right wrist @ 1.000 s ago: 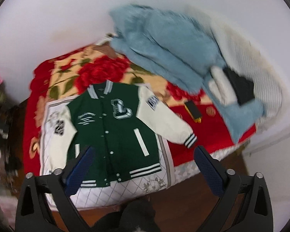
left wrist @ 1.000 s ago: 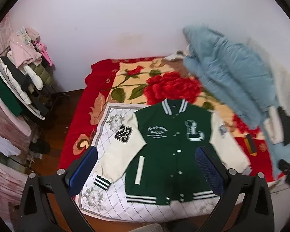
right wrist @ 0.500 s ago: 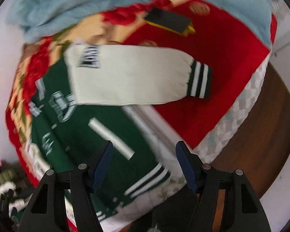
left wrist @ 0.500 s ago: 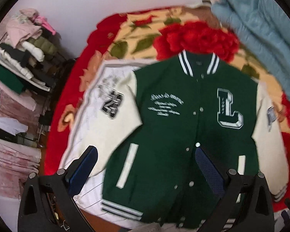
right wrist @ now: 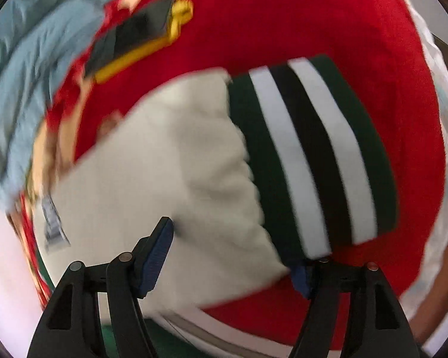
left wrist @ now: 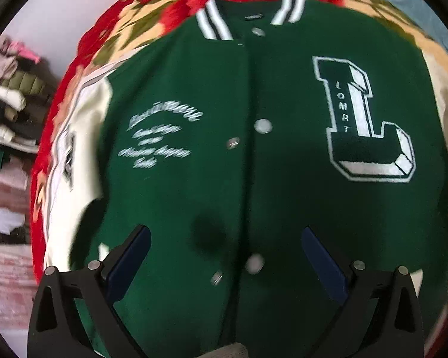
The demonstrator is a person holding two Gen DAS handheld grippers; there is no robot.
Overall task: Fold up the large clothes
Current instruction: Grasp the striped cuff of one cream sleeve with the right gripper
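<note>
A green varsity jacket [left wrist: 268, 155] with cream sleeves and a white "L" patch lies flat, face up, on the bed. My left gripper [left wrist: 224, 250] is open and hovers close over the jacket's snap front, near the middle. In the right wrist view the jacket's cream sleeve [right wrist: 164, 161] with its green, white and black striped cuff [right wrist: 310, 155] lies on the red blanket. My right gripper [right wrist: 233, 253] is open, its fingers straddling the sleeve's lower edge just before the cuff; the right finger is partly hidden under the fabric.
A red rose-patterned blanket [right wrist: 283, 21] covers the bed. A dark phone in a yellow case [right wrist: 134, 38] lies beyond the sleeve. Light blue bedding [right wrist: 21, 68] is heaped at the left. A rack of clothes [left wrist: 12, 89] stands left of the bed.
Both grippers have come down close to the jacket. The left one now sits over the chest; the right one has moved to the right sleeve's cuff and narrowed somewhat.
</note>
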